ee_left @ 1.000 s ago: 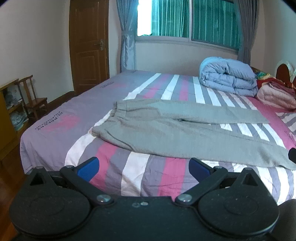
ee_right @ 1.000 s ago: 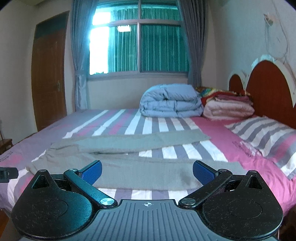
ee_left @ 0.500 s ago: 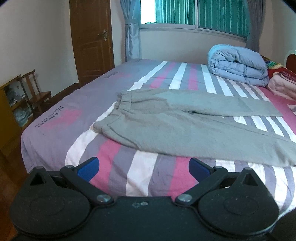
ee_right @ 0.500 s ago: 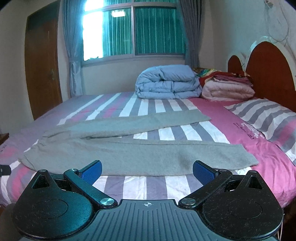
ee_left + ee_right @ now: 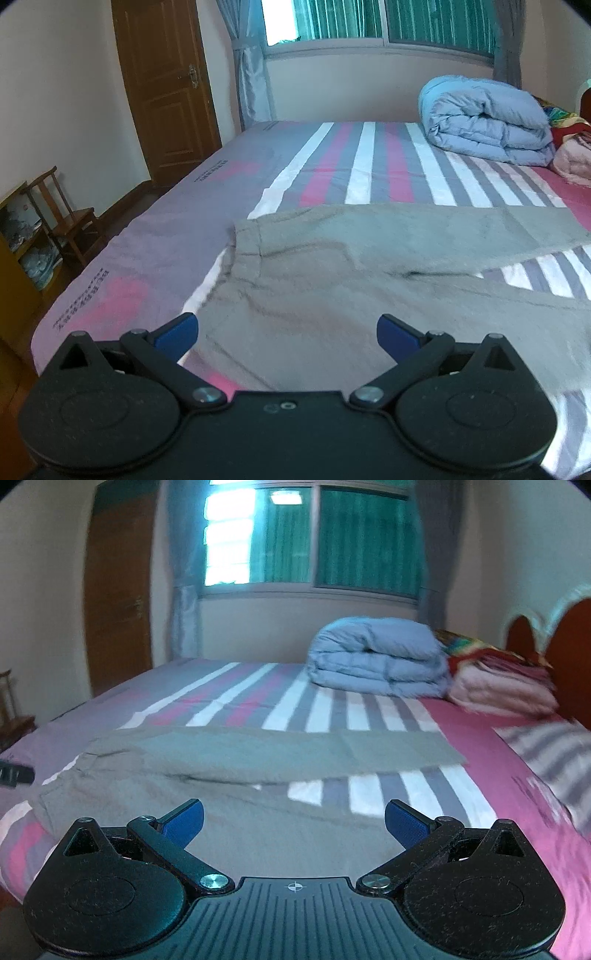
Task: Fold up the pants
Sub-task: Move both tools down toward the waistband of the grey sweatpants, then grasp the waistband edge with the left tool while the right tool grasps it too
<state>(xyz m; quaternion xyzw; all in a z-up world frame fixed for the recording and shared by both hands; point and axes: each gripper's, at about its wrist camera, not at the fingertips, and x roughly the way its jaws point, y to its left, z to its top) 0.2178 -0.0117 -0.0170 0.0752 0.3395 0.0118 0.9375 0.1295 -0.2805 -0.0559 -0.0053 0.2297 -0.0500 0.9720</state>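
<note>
**Basically: both grippers empty over the pants, grab not made yet**

Pants [image 5: 332, 295] lie flat on the striped bed [image 5: 166, 240], waistband to the left, the two legs running right and splayed apart, so striped sheet shows between them. Left gripper [image 5: 287, 334] is over the near waist area, blue pads spread wide, nothing between them. Right gripper [image 5: 293, 821] is over the near leg, also spread wide and empty.

Risks, as I judge them:
- Pinch too deep and the pads take the bedsheet along with the grey fabric — the whole bed cover lifts with the fold.
- Pinch too shallow on the thick waistband and it slips out mid-lift.
- Legs are splayed; folding one onto the other with unmatched grab points likely leaves a skewed stack with a wrinkle at the crotch.
- Right wrist view is motion-blurred, so that hand looks to be moving fast — easy to overshoot the leg edge.

View differences:
- Left wrist view shows the waistband seam and left bed edge, plus a wooden chair [image 5: 62, 218] by the door; it cuts off the leg ends.
- Right wrist view shows the far leg's hem [image 5: 443, 753], the headboard [image 5: 569, 657] and a dark tip at its left edge — probably the other gripper, can't confirm.
- Folded blue duvet [image 5: 376, 657] sits far, well apart from the pants.
</note>
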